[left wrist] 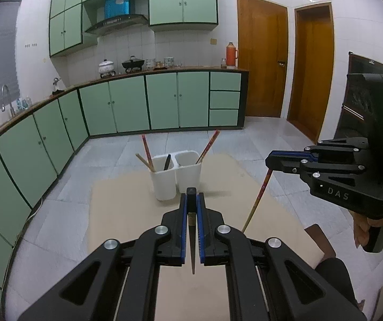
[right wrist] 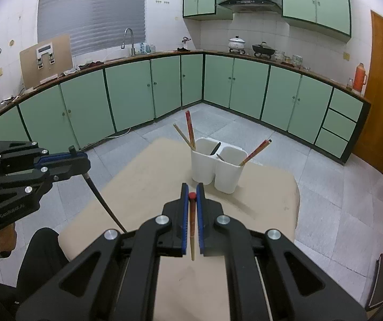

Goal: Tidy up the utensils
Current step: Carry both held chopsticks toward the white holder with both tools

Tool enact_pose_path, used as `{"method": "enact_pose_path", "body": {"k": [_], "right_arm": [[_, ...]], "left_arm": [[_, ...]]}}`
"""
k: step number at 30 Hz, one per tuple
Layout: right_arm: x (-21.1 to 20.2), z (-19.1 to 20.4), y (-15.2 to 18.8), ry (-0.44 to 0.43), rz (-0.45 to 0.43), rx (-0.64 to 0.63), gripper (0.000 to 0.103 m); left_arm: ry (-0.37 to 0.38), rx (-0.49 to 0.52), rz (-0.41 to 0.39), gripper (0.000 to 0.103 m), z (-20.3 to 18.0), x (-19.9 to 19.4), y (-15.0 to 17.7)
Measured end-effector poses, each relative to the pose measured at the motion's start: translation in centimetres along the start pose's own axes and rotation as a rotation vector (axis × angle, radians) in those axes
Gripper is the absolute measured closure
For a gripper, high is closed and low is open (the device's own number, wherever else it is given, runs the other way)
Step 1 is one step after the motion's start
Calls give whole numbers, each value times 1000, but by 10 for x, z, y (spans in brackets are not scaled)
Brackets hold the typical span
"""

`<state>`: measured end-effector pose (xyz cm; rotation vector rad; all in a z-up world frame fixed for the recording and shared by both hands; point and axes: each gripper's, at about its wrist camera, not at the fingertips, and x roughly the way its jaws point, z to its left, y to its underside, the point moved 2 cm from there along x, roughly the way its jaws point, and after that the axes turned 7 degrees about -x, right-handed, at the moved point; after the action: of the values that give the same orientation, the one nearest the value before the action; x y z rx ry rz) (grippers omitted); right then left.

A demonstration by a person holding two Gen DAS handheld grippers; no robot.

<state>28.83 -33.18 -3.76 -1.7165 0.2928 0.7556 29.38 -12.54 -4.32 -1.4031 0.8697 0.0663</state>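
A white two-compartment utensil holder [left wrist: 175, 176] [right wrist: 216, 169] stands on the beige table [left wrist: 127, 214] [right wrist: 151, 182]. It holds red and wooden chopsticks [left wrist: 146, 149] [right wrist: 190, 129], a dark utensil [left wrist: 167, 161] and a red chopstick [left wrist: 209, 144] [right wrist: 255, 152]. My left gripper [left wrist: 191, 200] [right wrist: 80, 160] is shut on a black chopstick [left wrist: 191, 230] [right wrist: 103, 200], held above the table short of the holder. My right gripper [right wrist: 192, 192] [left wrist: 270, 161] is shut on a red-tipped wooden chopstick [right wrist: 192, 227] [left wrist: 258, 198], also short of the holder.
Green kitchen cabinets [left wrist: 127, 107] [right wrist: 231, 85] line the far walls, with pots [left wrist: 132, 64] and an orange thermos [left wrist: 231, 54] on the counter. Wooden doors [left wrist: 263, 53] stand at the right. Grey tiled floor [left wrist: 116, 155] surrounds the table.
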Motion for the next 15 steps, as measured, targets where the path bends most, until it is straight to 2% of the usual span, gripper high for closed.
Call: {"method": "enact_pose_path", "body": {"k": [8,15], "right_arm": [[-4,-5,-21,-4,-4,-14,98],[-5,-14,-39,5,4,-21,98]], "left_arm": [[9,4,-25,96,3,0,-21],[19,-24,-37,96,20,3,-49]]}}
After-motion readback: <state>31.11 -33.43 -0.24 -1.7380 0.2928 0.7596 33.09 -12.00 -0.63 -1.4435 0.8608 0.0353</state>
